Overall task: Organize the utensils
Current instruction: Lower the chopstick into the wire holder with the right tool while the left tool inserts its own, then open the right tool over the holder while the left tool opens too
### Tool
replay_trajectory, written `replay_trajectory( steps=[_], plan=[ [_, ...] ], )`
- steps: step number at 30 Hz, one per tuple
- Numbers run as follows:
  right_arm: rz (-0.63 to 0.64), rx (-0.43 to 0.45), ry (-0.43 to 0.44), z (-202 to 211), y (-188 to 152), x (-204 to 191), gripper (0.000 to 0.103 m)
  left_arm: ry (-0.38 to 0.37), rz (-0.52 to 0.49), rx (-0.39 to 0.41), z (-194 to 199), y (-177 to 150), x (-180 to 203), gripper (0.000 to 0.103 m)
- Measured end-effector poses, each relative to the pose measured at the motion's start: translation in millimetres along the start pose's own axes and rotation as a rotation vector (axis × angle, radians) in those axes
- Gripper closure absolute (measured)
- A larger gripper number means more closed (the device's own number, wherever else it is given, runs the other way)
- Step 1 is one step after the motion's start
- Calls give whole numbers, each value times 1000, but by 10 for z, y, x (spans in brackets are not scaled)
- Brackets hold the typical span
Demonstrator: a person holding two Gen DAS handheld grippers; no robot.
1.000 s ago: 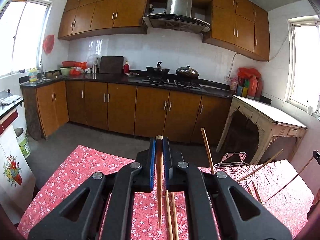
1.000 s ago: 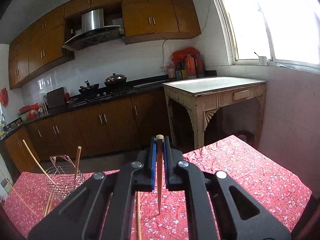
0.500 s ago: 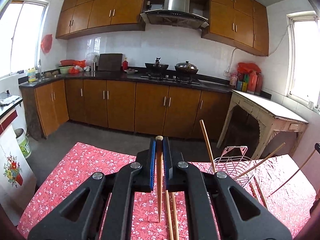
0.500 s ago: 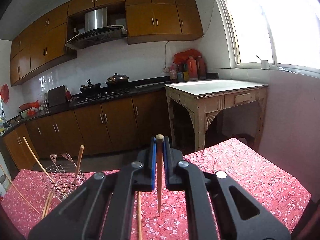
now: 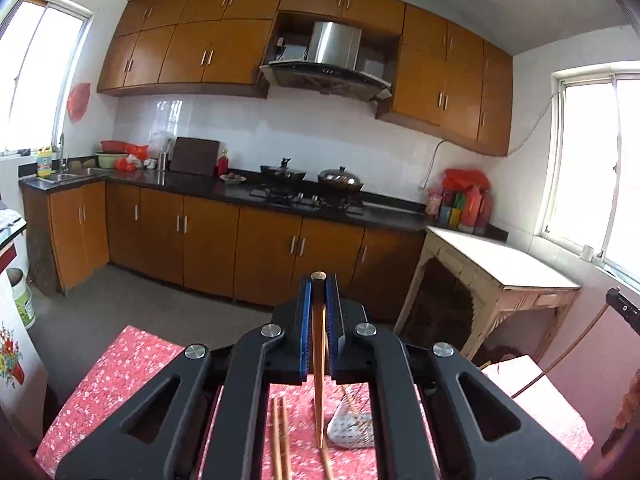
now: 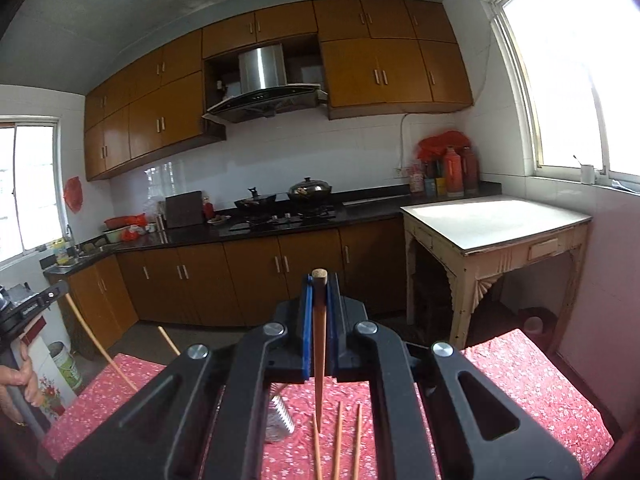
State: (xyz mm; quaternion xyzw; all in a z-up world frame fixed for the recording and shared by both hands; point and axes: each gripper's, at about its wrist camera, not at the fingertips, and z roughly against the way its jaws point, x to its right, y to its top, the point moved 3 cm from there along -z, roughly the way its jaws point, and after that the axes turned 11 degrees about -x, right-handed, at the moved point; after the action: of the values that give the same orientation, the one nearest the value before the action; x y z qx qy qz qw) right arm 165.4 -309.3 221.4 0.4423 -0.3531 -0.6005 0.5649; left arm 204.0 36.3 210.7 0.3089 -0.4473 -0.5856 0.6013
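Two chopsticks are clenched, one per claw [image 5: 319,312] [image 6: 319,312]; several chopsticks [image 6: 338,436] lie unsorted on the surface [image 6: 532,380] near the wire basket [image 5: 352,430].

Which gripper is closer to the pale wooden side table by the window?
Right. The right gripper has the side table just ahead to its right; the left gripper stands farther away, on the right gripper's other side.

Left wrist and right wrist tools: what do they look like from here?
Both match. The left tool and right tool have matte black angular frames with triangular cut-outs, round silver bolts at the pivots, and blue pads lining each finger.
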Motion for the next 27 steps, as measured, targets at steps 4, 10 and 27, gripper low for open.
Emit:
replay_trajectory(
  steps=[4, 10, 27],
  plan=[
    [23, 34, 56, 8, 198, -308, 95, -9, -20, 39, -15, 180, 276, 96],
    [69, 18, 85, -405, 253, -677, 95, 11, -18, 63, -335, 288, 568, 96],
    [-1, -210, 131, -1865, -111, -617, 95, 59, -16, -78, -1300, -55, 599, 96]
  ],
)
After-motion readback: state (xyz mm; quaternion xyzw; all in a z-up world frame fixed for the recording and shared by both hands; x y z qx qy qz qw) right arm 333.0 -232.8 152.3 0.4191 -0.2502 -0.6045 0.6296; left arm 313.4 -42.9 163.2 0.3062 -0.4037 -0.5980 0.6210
